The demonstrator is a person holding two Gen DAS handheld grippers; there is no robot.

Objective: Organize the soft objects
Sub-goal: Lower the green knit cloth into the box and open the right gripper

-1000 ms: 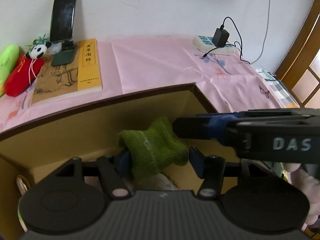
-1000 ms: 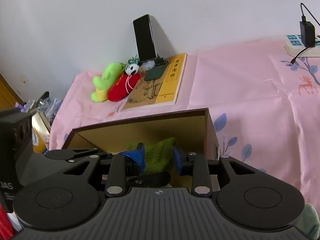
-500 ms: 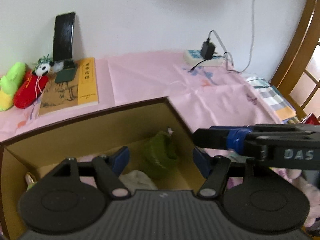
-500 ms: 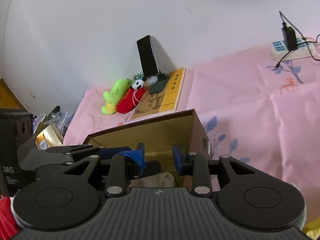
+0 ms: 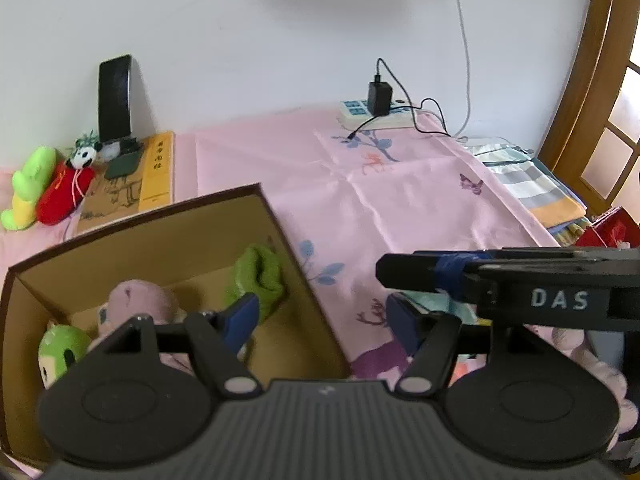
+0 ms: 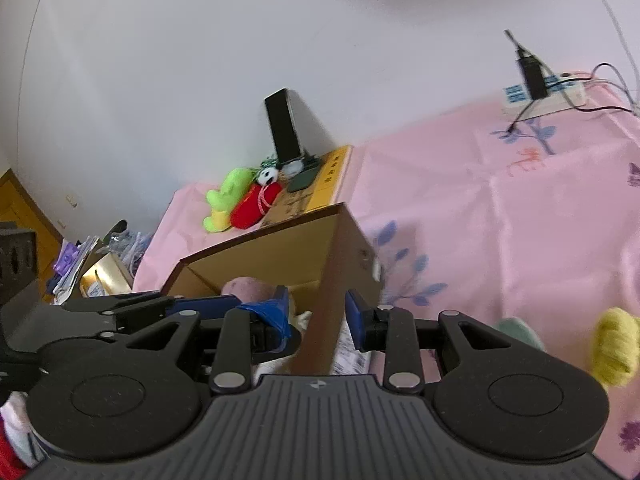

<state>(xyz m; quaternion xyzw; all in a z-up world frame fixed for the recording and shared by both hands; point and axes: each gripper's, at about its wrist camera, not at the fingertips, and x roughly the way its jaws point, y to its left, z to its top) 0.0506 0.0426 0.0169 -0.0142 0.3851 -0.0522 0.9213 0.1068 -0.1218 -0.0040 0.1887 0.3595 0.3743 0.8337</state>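
green sock (image 5: 258, 280) dropped in box (image 5: 132, 224), both tools wide, box contents partly hidden

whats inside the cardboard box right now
The box holds a green sock against its right wall, a pink plush toy and a green round toy. The left claw covers the near part of the floor, so anything there is hidden.
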